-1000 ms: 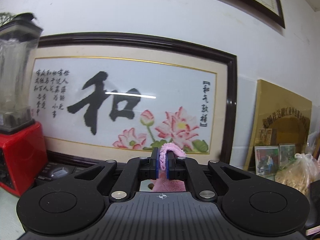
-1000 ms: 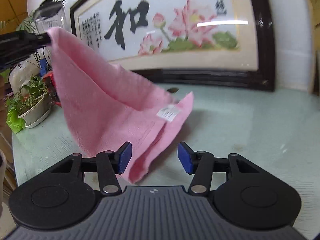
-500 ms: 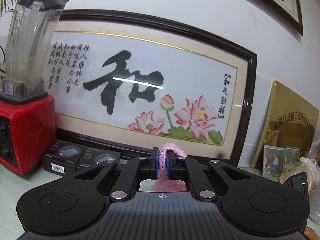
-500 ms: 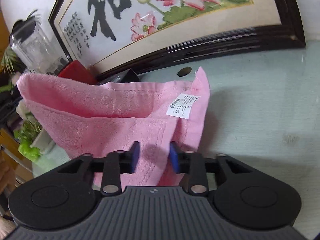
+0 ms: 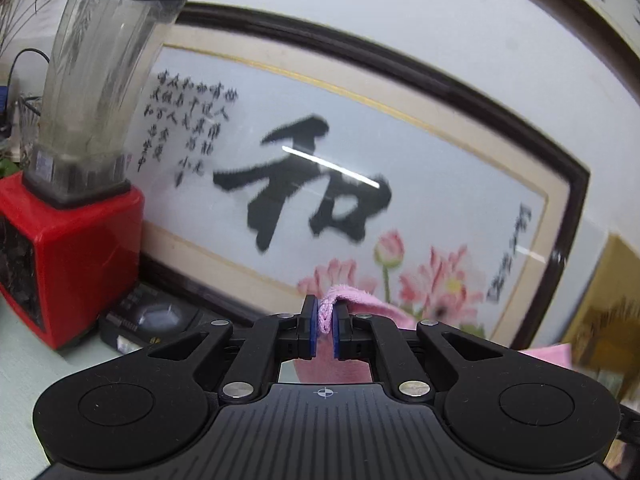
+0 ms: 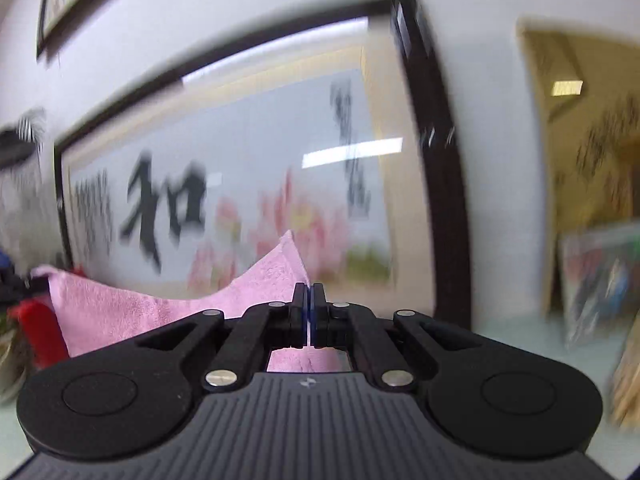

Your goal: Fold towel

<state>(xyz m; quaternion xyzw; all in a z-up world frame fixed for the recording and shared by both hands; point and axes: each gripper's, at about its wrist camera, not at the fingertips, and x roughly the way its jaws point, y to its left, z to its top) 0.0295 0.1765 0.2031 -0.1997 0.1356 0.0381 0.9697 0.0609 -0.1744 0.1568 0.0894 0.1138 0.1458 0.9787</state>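
While lifted: pink terry towel spans both grippers, off the pale green worktop.
Left gripper: fingers clamped on a towel corner.
Right gripper: fingers pinched on the opposite corner, apparently to align edges.

Right hand-held gripper clamped on pink towel edge; towel spans leftward before framed calligraphy; view blurred.

Towel stretching between both tools before the framed picture

The pink terry towel is hanging between the left tool and right tool; the red-based blender is standing left on the table, before the dark-framed calligraphy picture.
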